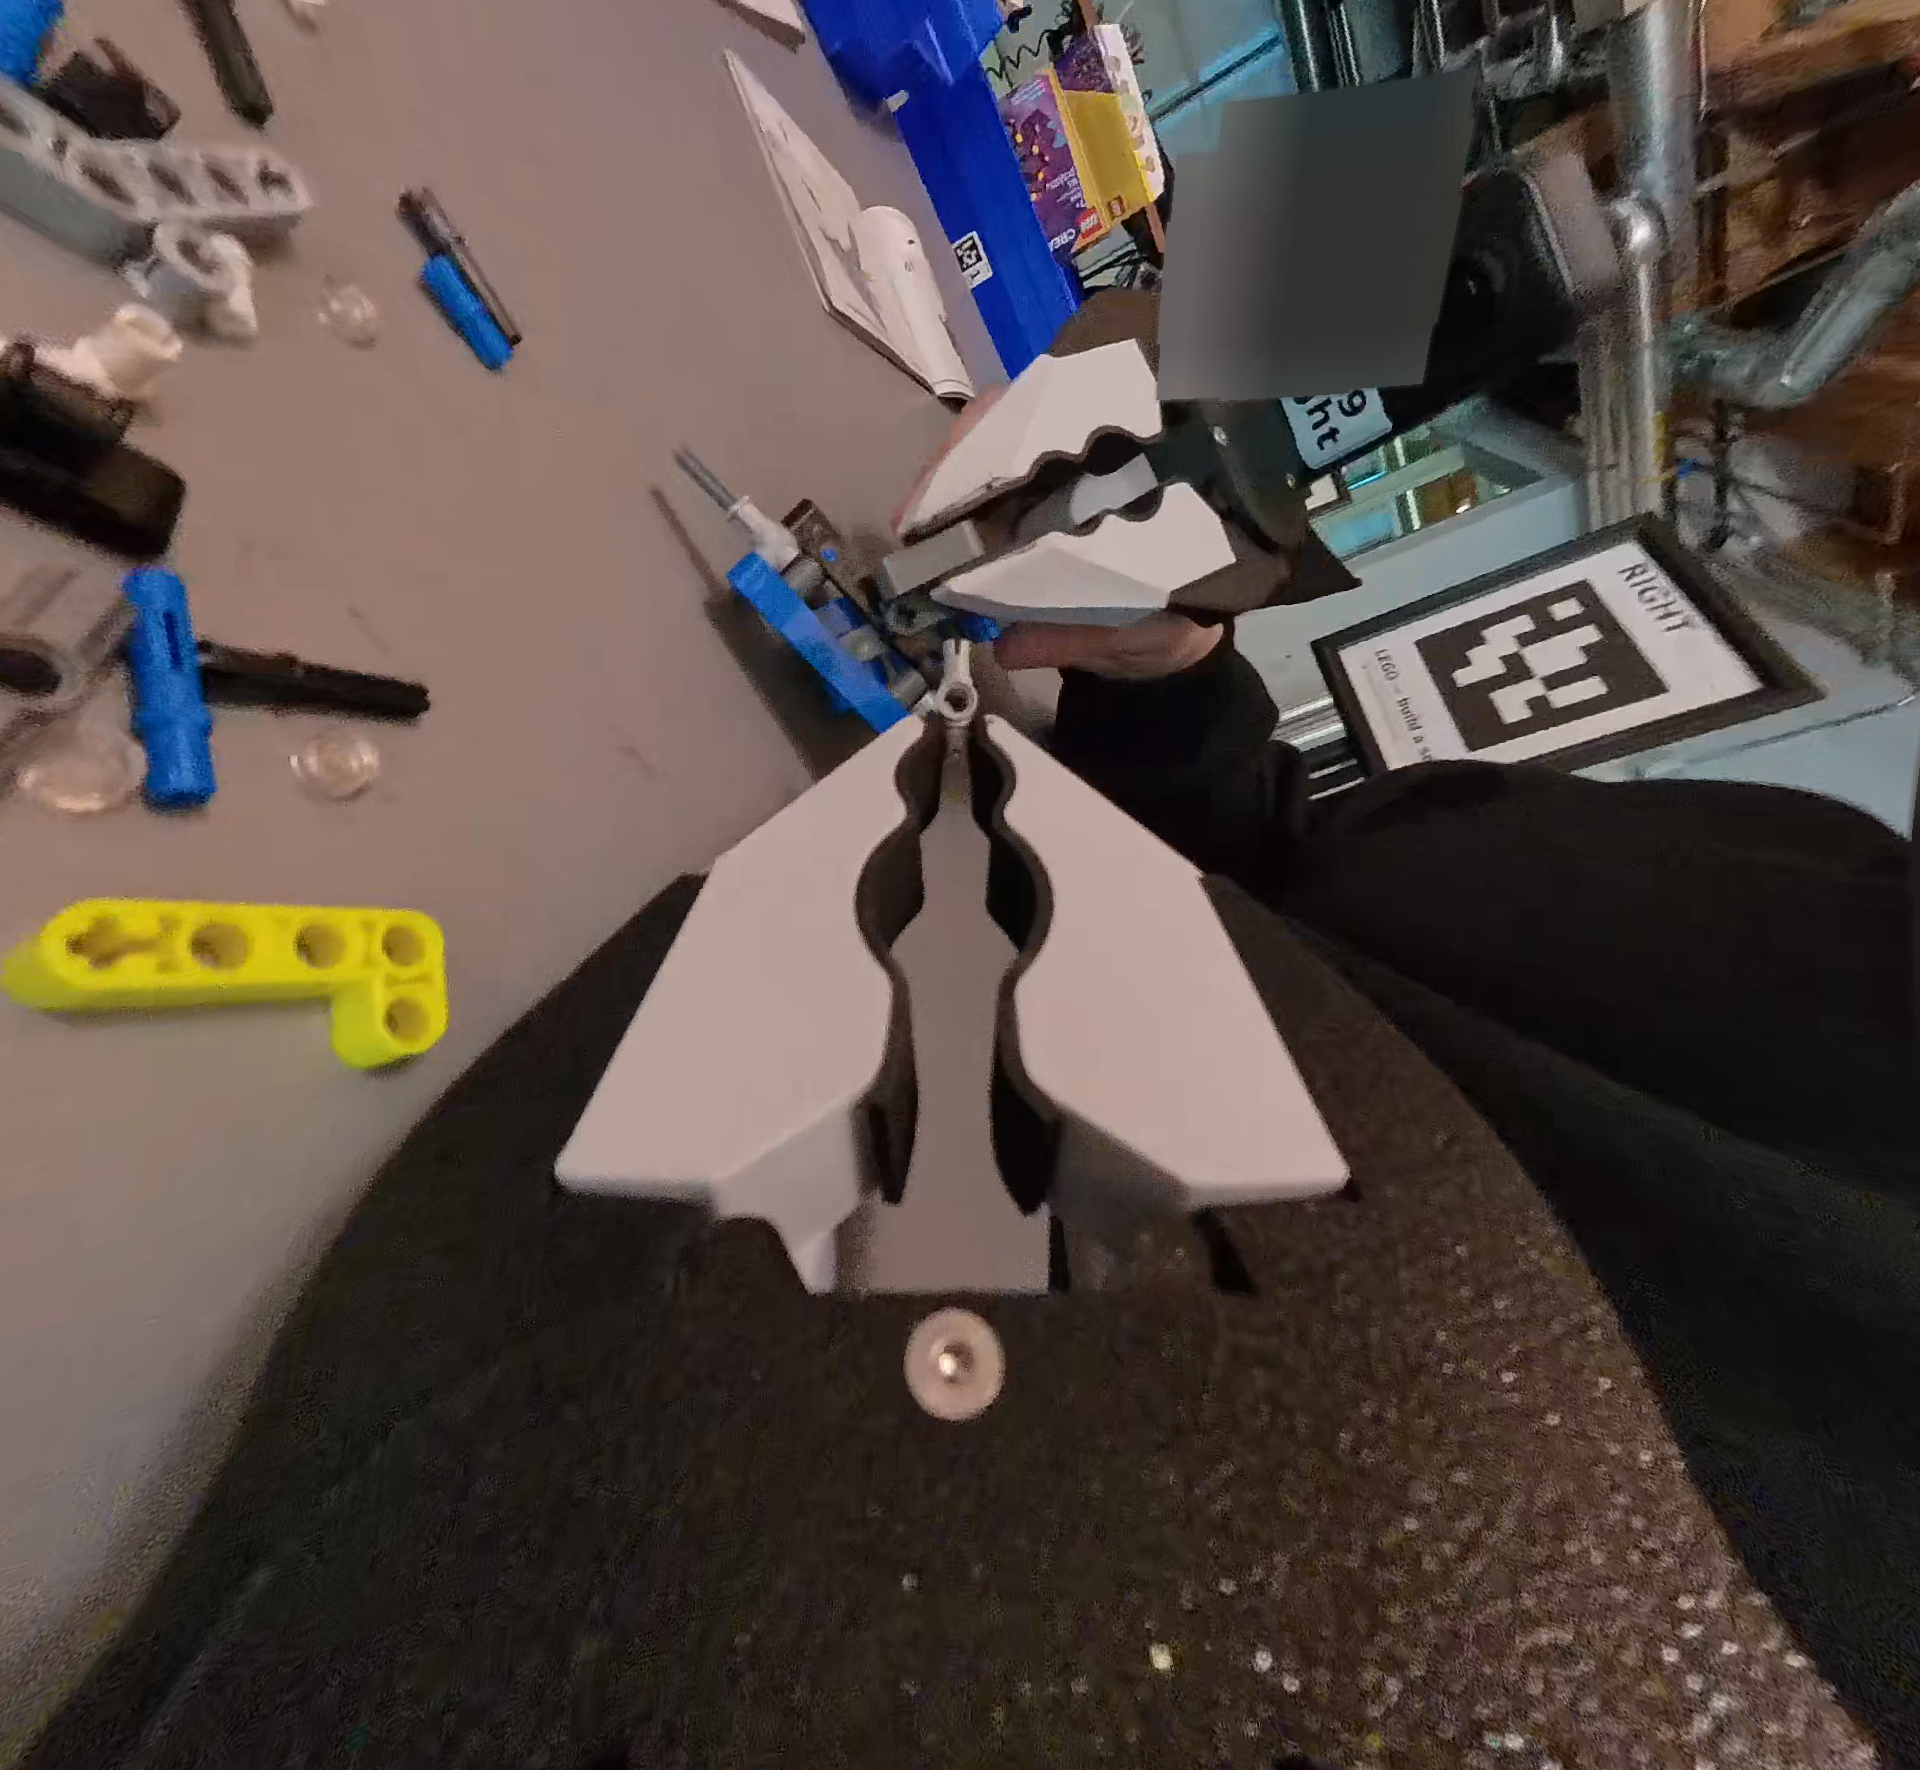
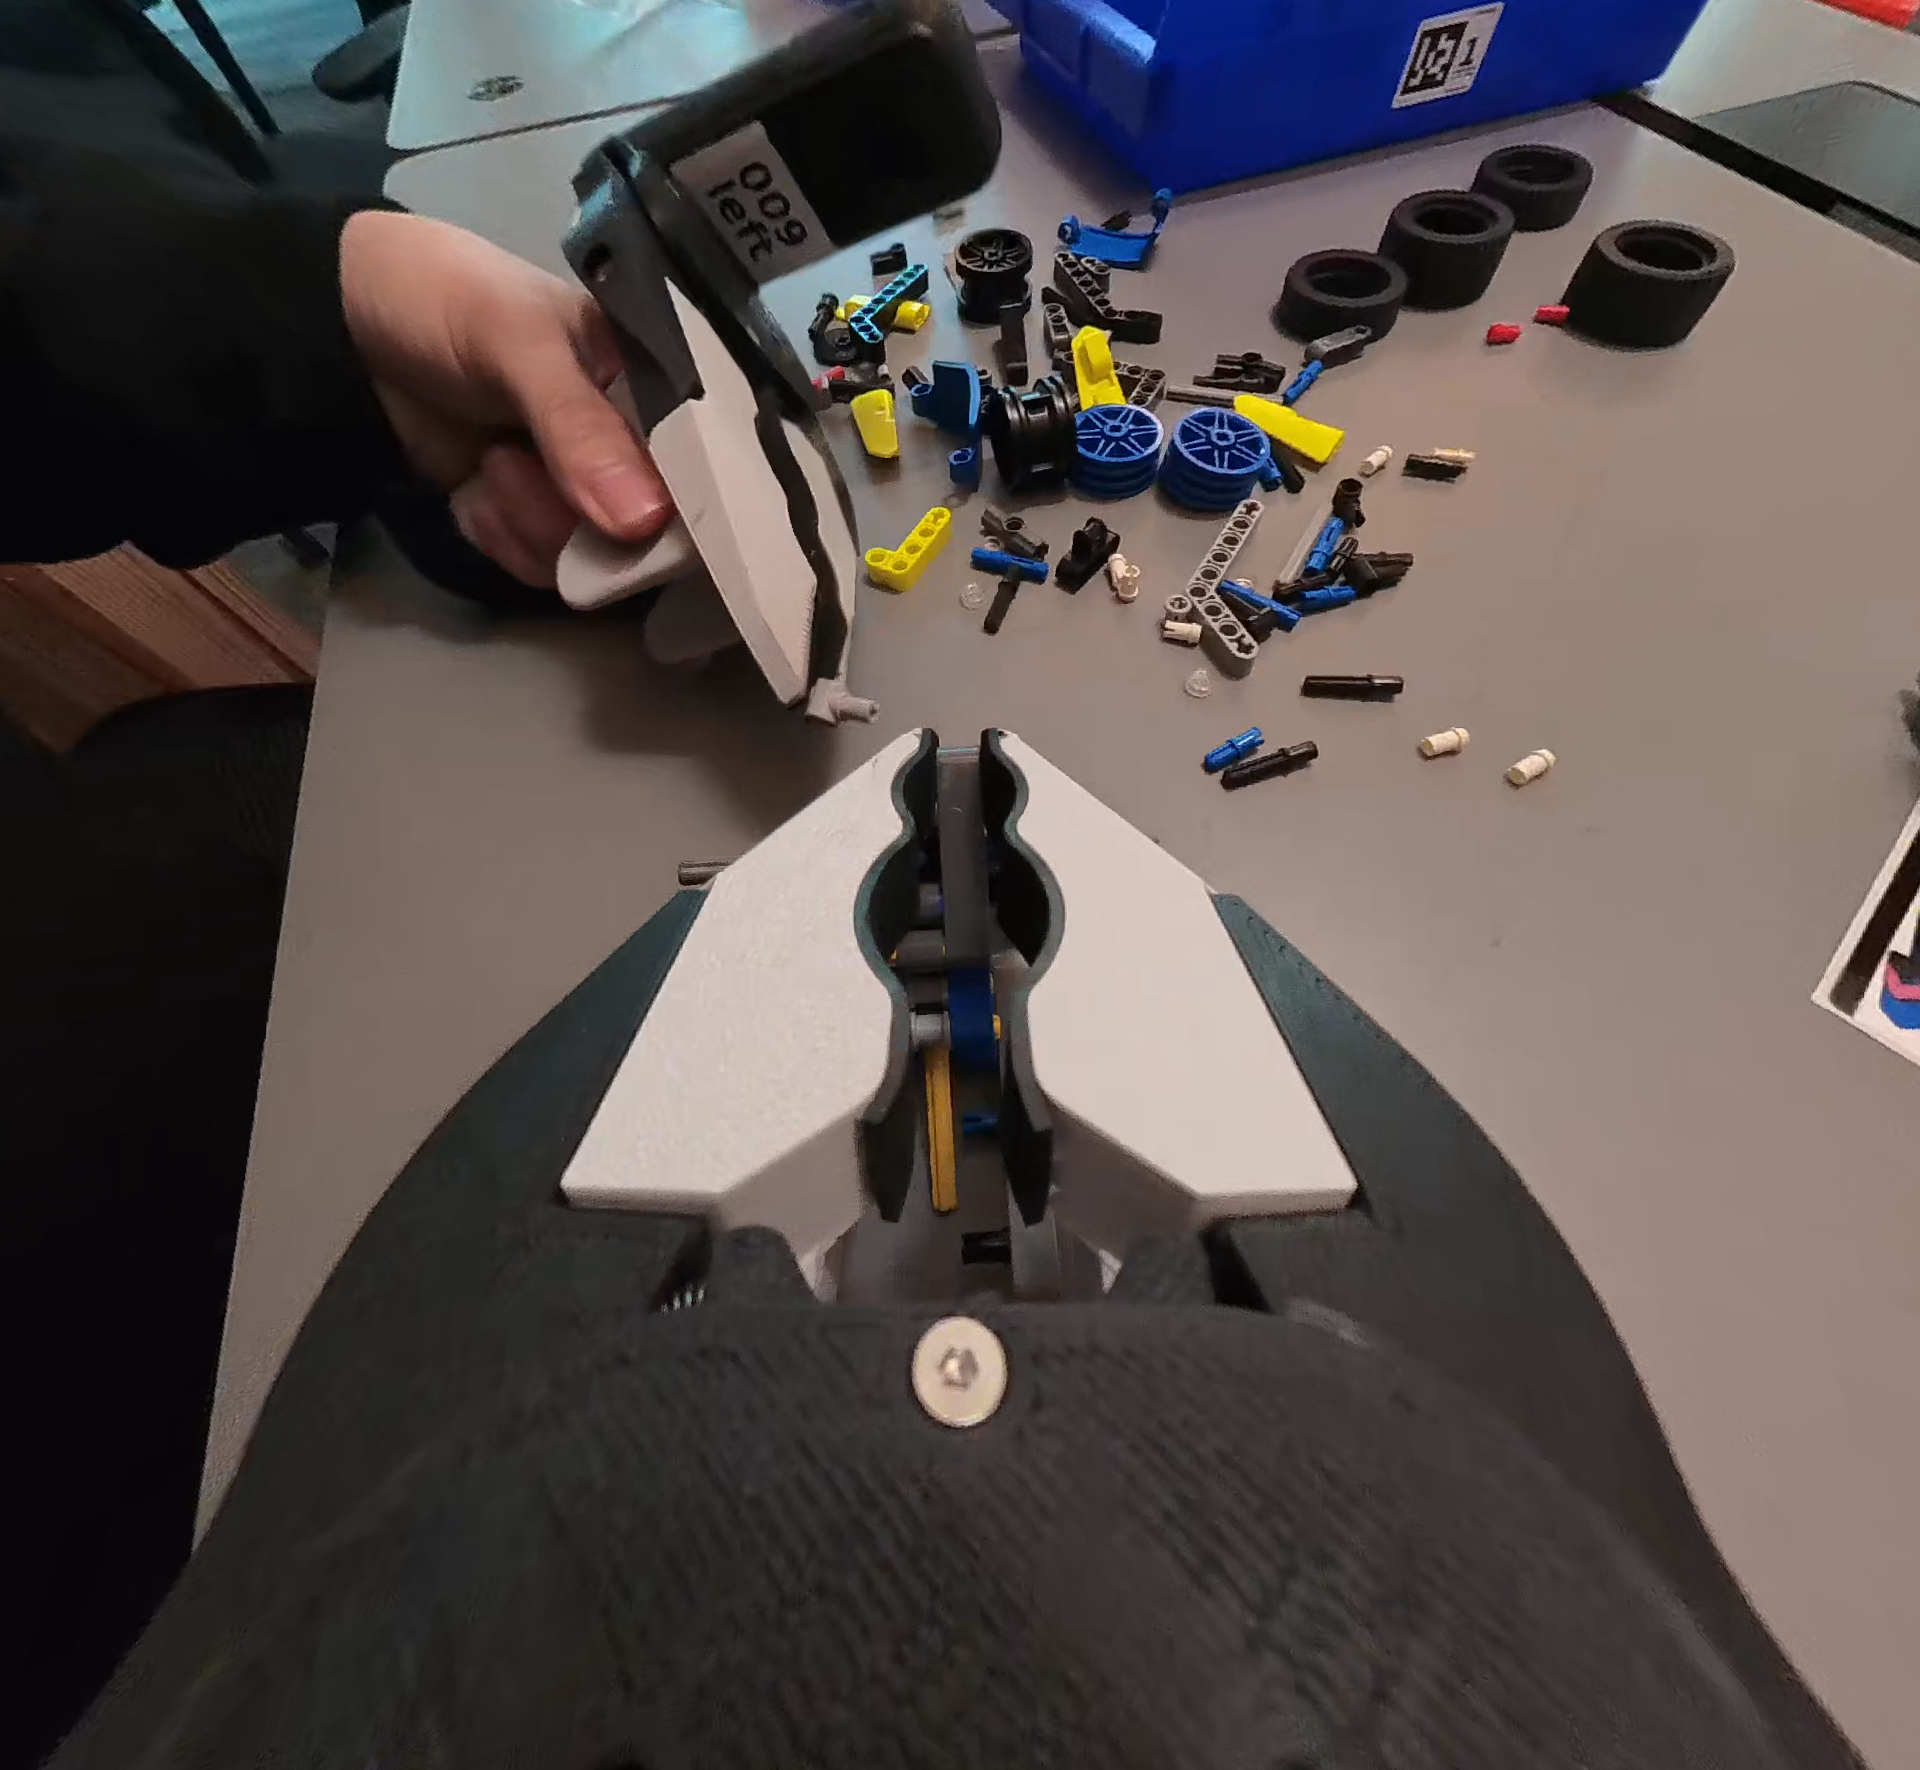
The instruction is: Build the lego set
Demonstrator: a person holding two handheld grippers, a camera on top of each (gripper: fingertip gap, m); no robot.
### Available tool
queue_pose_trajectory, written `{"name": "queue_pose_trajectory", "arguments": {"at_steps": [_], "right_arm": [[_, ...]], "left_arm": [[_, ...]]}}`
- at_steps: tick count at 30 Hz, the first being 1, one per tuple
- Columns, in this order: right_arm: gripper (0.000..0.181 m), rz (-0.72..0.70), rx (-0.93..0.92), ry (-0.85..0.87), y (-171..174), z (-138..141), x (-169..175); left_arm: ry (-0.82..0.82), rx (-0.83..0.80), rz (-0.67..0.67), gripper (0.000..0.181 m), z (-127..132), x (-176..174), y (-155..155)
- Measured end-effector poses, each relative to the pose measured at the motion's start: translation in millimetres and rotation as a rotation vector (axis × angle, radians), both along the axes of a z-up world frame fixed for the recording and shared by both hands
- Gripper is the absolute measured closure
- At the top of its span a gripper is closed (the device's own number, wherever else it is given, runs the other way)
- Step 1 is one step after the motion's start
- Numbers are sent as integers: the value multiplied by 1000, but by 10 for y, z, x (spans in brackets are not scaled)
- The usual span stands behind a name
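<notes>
Right tool (image 2: 958, 744) hides most of its clamped assembly (image 2: 961, 1014), seemingly blue-grey.

Bare surface (image 2: 582, 816) lies open left of the loose parts (image 2: 1132, 463). Farther back, tyres (image 2: 1652, 281) and a blue bin (image 2: 1299, 37) block the way; a booklet (image 2: 1881, 941) edges the right.
</notes>
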State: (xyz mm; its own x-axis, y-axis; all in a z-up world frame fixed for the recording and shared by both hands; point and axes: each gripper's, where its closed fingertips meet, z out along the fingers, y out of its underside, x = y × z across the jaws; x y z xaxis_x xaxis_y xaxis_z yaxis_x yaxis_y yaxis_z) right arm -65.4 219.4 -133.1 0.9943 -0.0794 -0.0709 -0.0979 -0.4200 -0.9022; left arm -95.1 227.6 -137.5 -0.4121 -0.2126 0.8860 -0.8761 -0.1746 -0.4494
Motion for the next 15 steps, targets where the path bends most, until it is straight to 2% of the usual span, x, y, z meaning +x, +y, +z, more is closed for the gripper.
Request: {"name": "queue_pose_trajectory", "arguments": {"at_steps": [2,5,7,9,11,13,15], "right_arm": [[175,-23,8,18,0,0,13],[175,-94,36,67,-3,6,71],[175,-106,35,78,14,-7,66],[175,-133,21,72,33,-24,69],[174,-163,22,88,44,-38,75],[174,-176,42,130,51,-38,81],[174,-175,53,166,53,-35,81]], "left_arm": [[-128,100,26,179,6,13,10],[-328,348,74,179,-37,58,45],[-531,657,123,179,-123,147,170],[-788,971,144,179,-95,197,264],[-985,1169,147,179,-22,187,238],[-1106,1315,127,179,-44,172,200],[-1131,1394,97,179,-152,170,180]]}}
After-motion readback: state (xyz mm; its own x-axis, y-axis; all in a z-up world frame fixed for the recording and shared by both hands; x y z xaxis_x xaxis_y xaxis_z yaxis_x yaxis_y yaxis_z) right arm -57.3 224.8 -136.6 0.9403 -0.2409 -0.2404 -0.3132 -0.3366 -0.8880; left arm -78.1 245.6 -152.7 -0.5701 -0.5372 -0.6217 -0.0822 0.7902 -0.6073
